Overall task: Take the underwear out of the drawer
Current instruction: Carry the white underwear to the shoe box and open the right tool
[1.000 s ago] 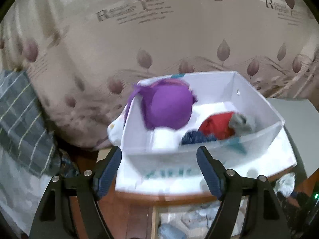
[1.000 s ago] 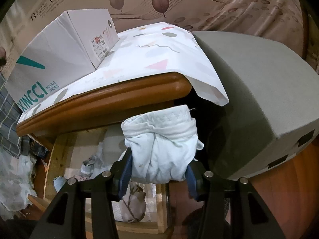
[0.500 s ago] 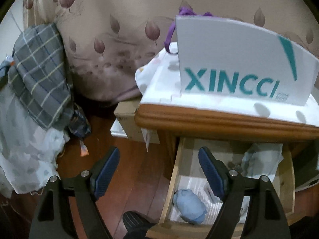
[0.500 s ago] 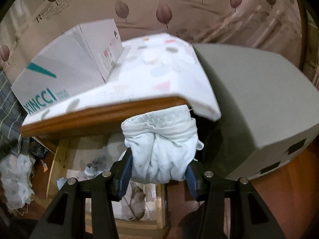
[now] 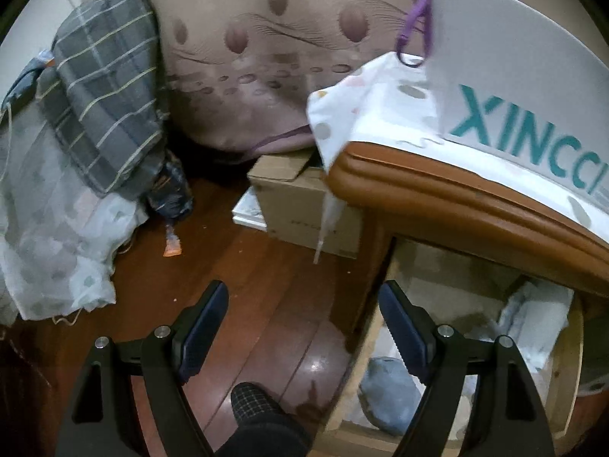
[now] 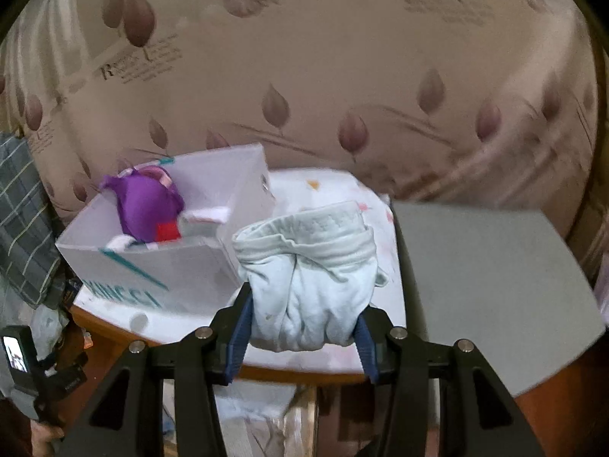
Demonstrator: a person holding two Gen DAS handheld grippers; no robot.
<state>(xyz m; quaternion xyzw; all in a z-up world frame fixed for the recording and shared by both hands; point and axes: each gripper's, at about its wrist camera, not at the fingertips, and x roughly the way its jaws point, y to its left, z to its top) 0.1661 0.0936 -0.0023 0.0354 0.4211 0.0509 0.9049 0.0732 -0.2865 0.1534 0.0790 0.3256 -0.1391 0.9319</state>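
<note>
We have lifted the right gripper (image 6: 302,337), pinching pale underwear (image 6: 308,278), above the shoebox (image 6: 160,266); left gripper (image 5: 302,327), spread empty, drops toward the drawer (image 5: 475,327).

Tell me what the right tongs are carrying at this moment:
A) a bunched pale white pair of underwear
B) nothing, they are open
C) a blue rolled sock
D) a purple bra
A: in the right wrist view the right tongs are clamped on the bunched pale underwear, held above the cloth-covered nightstand beside the white box, where the purple garment already lies.
</note>
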